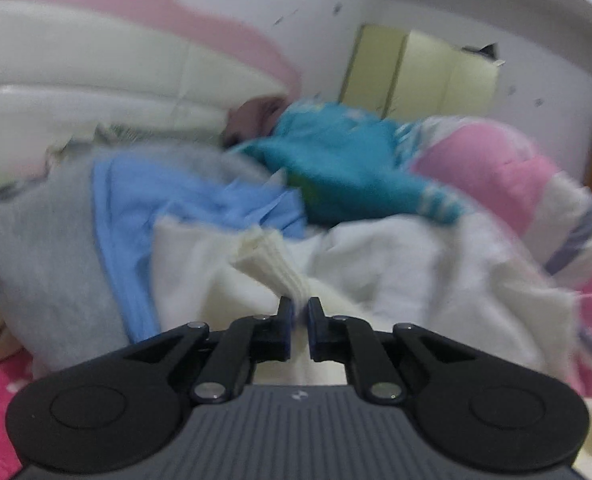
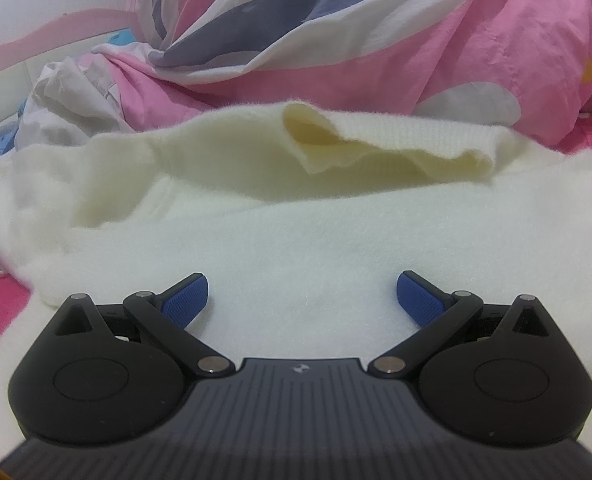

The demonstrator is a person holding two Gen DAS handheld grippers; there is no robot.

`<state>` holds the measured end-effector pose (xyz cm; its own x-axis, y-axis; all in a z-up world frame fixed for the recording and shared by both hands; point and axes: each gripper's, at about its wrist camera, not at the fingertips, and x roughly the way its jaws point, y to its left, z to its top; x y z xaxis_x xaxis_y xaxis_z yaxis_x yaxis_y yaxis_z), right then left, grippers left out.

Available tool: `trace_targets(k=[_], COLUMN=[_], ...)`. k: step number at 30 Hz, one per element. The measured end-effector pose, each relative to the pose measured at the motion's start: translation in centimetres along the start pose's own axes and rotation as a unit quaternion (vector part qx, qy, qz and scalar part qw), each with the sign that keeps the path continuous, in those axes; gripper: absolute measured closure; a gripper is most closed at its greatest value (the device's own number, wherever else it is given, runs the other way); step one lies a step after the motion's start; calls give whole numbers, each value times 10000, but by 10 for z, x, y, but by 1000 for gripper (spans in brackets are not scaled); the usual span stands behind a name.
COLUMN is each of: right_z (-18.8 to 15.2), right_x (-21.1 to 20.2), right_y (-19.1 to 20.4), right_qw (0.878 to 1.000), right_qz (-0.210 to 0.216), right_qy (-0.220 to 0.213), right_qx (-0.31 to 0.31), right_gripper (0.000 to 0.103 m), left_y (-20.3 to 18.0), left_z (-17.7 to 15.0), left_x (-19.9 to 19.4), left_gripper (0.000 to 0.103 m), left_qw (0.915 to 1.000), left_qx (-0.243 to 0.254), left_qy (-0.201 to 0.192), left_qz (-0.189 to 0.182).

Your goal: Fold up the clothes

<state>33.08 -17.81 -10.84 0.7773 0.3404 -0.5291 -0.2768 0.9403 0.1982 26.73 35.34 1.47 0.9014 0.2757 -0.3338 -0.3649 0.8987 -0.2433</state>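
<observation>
Two claws work on one cream sweater [image 2: 296, 240] on the bed. Left claw [image 1: 299, 312] pinches its ribbed edge at 12 o'clock. Right claw [image 2: 301, 298] is spread wide above it. A hard tug could slip the edge free.

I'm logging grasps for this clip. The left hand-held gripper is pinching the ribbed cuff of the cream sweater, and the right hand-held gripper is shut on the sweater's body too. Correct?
Not quite. The right hand-held gripper is open: the right wrist view shows its blue pads spread wide over the cream sweater, gripping nothing. The left hand-held gripper does pinch the ribbed cuff, as the left wrist view shows.
</observation>
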Motion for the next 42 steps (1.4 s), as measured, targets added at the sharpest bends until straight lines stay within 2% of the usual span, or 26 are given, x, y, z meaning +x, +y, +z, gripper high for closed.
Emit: trace_targets(k=[4,10,13,16,19,26,30,31,32,34,35,37,40,42], right_z=[-1,-1,-1,-2,-3,-2,-2,-2,-2,-2,-3,-3,-3,-3], right_x=[-1,-2,-3,-4,-5,-6,-6,-7,-7,-7,-7,-8,-8,-8], right_y=[-3,-7,-10,-11,-14,-21,-22,-23,-23,-25,-26,-27,-28,-28], right_qw=[10000,9996,9993,9990,9985,9967,9959,9957,9954,9947,9942,9937,9933,9930], right_qz=[53,166,233,278,346,515,575,588,608,652,676,706,724,737], right_qy=[-37,-98,-132,-159,-195,-260,-271,-273,-279,-295,-306,-318,-325,-324], right_qx=[61,188,262,311,387,577,649,664,686,740,773,810,838,859], right_gripper=[1,1,1,1,1,1,1,1,1,1,1,1,1,1], left_y=[-46,-118,-153,-186,-215,-263,-273,-273,-273,-270,-268,-258,-228,-202], left_z=[9,-2,-23,-54,-87,-173,-204,-203,-202,-190,-184,-161,-113,-78], left_x=[-44,-95,-113,-116,-108,-88,-80,-81,-82,-89,-93,-103,-117,-133], left_gripper=[95,95,95,95,95,95,89,84,71,57,56,56,52,50], left_qw=[9975,9869,9795,9726,9668,9533,9387,9356,9325,9278,9259,9289,9377,9431], left_qx=[342,841,1171,1356,1461,1963,2440,2515,2579,2571,2563,2489,2265,2284], left_qy=[-302,-404,-246,145,588,1181,1527,1541,1561,1678,1730,1768,1829,1775], left_qz=[-532,-1314,-1621,-1882,-2012,-1970,-1895,-1941,-1989,-2119,-2171,-2097,-1895,-1641])
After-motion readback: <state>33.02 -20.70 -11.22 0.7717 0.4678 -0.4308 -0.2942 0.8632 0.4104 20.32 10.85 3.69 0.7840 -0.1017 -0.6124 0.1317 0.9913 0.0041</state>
